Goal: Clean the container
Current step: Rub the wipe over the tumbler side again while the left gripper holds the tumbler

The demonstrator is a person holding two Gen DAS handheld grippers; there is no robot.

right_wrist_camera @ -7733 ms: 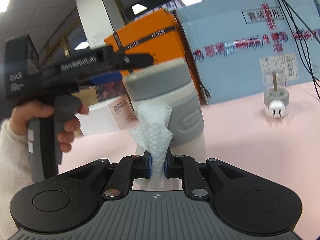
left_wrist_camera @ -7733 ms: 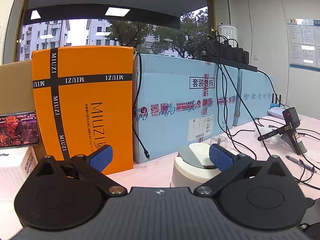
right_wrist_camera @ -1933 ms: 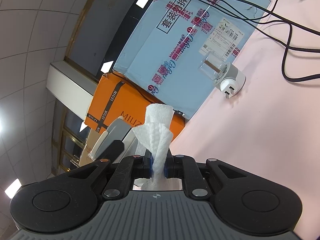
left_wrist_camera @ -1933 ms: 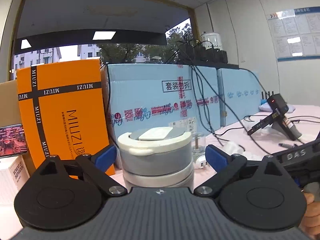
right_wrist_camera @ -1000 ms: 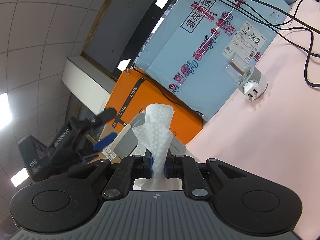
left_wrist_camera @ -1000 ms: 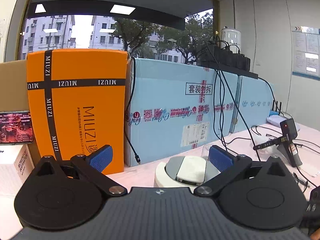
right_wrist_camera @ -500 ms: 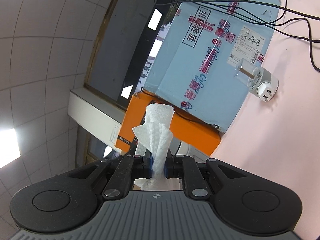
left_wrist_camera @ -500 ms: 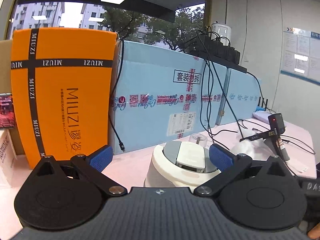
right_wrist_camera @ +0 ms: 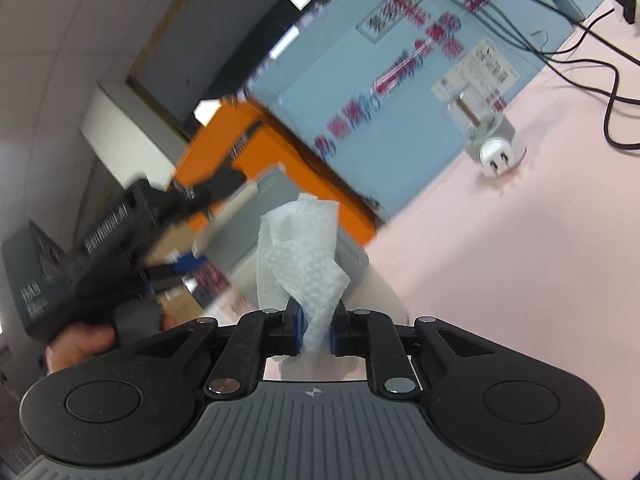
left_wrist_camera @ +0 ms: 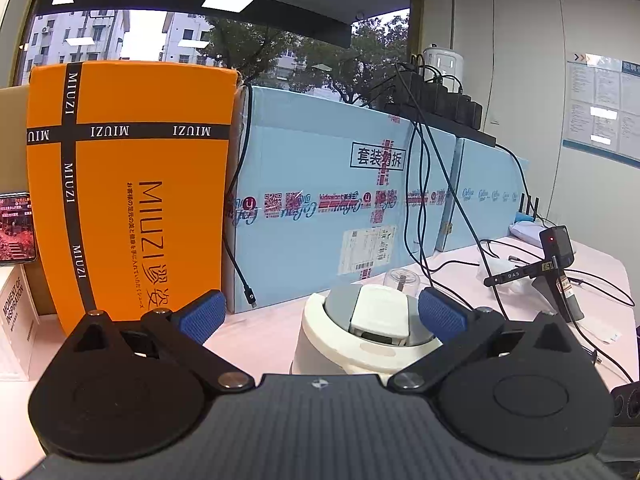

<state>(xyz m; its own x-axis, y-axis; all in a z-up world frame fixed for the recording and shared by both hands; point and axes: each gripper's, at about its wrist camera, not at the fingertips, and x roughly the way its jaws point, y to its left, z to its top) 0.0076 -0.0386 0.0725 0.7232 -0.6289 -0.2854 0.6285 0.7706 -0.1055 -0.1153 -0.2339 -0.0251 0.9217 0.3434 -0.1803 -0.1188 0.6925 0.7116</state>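
The container point(left_wrist_camera: 360, 340) is a white jar with a grey lid and a white flip tab, standing on the pink table. In the left wrist view it sits between my left gripper's point(left_wrist_camera: 320, 314) wide-open blue fingertips, nearer the right one, with no grip on it. My right gripper point(right_wrist_camera: 316, 330) is shut on a crumpled white paper towel point(right_wrist_camera: 300, 248). The towel stands up in front of the container point(right_wrist_camera: 360, 280), which is mostly hidden behind it. The left gripper point(right_wrist_camera: 100, 240) shows blurred at the left of the right wrist view.
An orange MIUZI box point(left_wrist_camera: 128, 184) and light blue cartons point(left_wrist_camera: 332, 200) stand along the back of the pink table point(right_wrist_camera: 520, 260). Black cables point(left_wrist_camera: 432, 208) hang over the cartons. A white plug adapter point(right_wrist_camera: 496, 152), a spare gripper point(left_wrist_camera: 552, 268) and a phone point(left_wrist_camera: 16, 228) are around.
The right wrist view has swung so the table and the left gripper come back into sight, with motion blur. The left gripper has stayed open around the container with little shift.
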